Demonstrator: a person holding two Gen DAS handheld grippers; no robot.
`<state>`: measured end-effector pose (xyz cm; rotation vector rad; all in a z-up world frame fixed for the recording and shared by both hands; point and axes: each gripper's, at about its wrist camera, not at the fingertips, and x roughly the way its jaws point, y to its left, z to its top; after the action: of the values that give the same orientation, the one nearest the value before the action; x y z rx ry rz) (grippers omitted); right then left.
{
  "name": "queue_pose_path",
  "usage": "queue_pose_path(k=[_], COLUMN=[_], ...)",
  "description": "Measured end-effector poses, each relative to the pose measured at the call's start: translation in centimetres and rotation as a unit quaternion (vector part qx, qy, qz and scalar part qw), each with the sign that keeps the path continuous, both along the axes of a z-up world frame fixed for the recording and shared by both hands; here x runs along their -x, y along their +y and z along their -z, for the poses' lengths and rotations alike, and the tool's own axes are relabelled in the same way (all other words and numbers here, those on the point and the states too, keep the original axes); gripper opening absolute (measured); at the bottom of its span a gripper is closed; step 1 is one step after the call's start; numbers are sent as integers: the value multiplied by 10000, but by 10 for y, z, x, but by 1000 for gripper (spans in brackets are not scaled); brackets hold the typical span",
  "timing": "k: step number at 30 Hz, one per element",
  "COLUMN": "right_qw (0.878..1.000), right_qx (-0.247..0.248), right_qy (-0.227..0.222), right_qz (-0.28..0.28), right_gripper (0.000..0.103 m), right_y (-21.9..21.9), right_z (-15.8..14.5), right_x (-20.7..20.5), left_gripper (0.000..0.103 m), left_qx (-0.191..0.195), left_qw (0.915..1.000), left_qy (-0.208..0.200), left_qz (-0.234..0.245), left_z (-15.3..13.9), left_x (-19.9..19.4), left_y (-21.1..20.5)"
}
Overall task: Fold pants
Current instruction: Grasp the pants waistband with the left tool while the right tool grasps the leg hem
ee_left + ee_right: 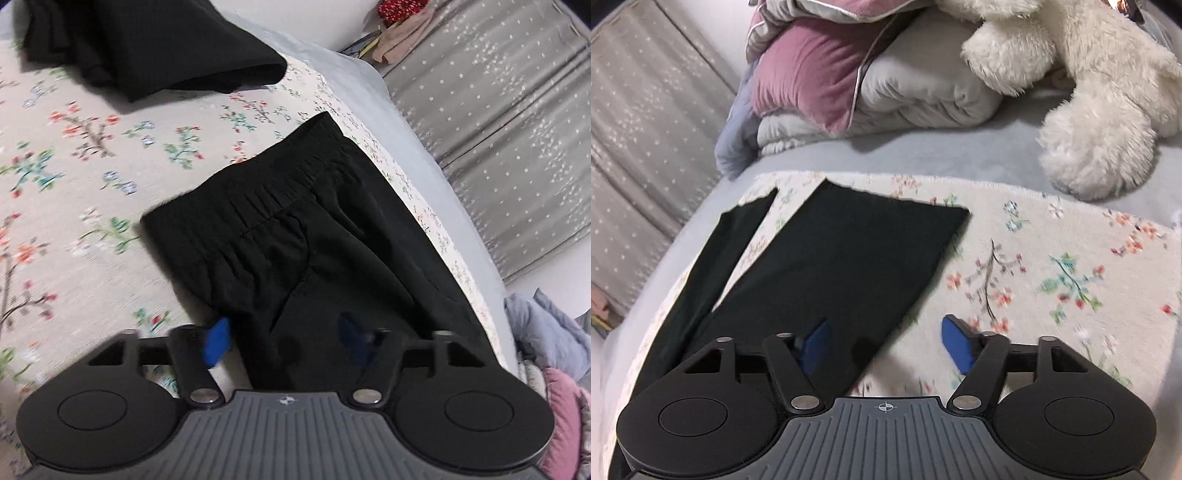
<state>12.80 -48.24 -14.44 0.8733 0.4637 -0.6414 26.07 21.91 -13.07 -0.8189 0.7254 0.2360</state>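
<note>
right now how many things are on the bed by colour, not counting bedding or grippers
black: 2, the pants and a folded black garment
pink: 1, the pillow
white: 1, the plush toy
total: 4

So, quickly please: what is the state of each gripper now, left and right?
Left gripper: open, holding nothing, over the waistband end of the black pants.
Right gripper: open, holding nothing, over the pant legs.
</note>
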Motion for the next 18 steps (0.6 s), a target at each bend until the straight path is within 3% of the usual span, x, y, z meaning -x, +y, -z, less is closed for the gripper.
queue_pose_path(k=[1,2,4,6,9,11,14,18], right_qw=[10000,10000,9999,9998,9990,9985,9977,9971], right_qx=[43,43,2,-89,-223,-245,-109,138], right_qy=[10,10,-16,-126,-358,-495,-632,-681], right_qz=[74,74,147,150,117,17,-196,-305], right_gripper=[39,33,9,4,0,0,0,0], right_y=[-5,-5,-15,-22,-28,-26,-16,5], right_z=[1,1,7,12,12,9,-1,-17], right_x=[-7,-7,-11,-11,-9,-5,-2,11], left_gripper=[20,4,5,4,3,3,3,3], left_qx=[-34,-51,8,70,-25,-312,-561,-564], left_qw=[10000,10000,10000,9997,9968,9941,9926,9952], left_qy=[17,72,5,-220,-789,-1030,-1050,-738], left_qz=[19,42,68,-2,-113,-141,-223,-298], left_z=[1,2,4,-3,-28,-43,-50,-46], left_x=[-3,-5,0,8,26,36,47,63], left_y=[1,2,7,12,19,22,28,38])
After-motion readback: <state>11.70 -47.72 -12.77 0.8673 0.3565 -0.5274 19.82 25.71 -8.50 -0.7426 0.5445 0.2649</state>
